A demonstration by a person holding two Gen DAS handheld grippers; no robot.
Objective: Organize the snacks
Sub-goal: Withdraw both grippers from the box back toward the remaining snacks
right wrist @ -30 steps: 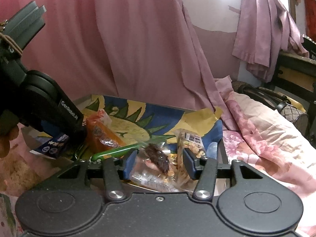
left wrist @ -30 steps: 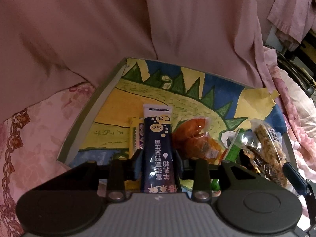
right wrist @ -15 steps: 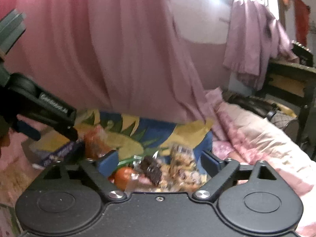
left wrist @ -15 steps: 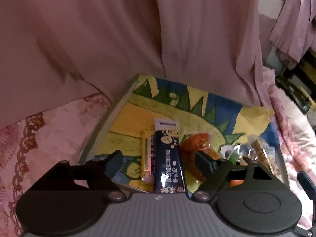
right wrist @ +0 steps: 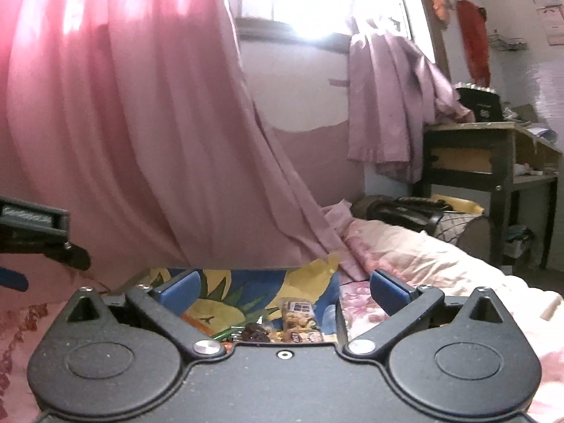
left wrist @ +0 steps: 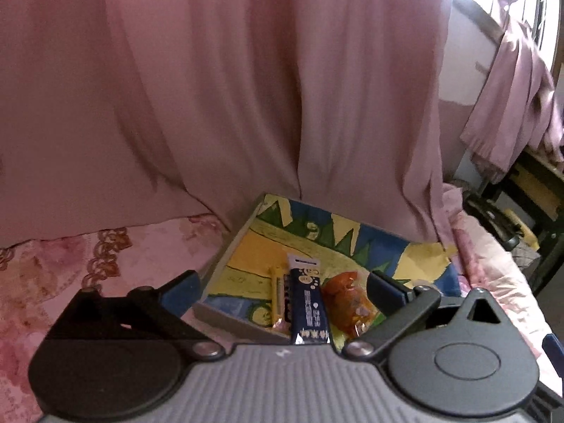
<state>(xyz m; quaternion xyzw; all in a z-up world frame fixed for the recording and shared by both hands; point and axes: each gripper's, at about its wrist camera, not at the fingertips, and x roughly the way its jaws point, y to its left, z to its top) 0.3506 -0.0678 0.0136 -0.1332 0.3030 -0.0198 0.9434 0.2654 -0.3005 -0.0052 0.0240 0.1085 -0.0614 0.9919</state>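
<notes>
Left gripper (left wrist: 283, 290) angles down over the tray (left wrist: 232, 320), its jaws just spread wide and empty. The dark blue sachet (left wrist: 307, 308) lies flat at the tray's near edge. Right gripper (right wrist: 283, 290), nearly level, has likewise just opened, empty, above clear-wrapped snack packs (right wrist: 299, 320).

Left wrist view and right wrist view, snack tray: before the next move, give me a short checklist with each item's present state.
1. Left tool empty: ok; its jaws have just been opening, nothing pressed between them.
2. Right tool empty: ok; jaws just opened, wide apart.
3. Dark blue sachet lying in the tray: ok, flat beside the yellow stick.
4. Orange packet in the tray: ok, right of the sachet.
5. Clear nut packets inside the tray: cannot tell, mostly hidden by the tool body.
6. Snacks still outside the tray: cannot tell.
</notes>
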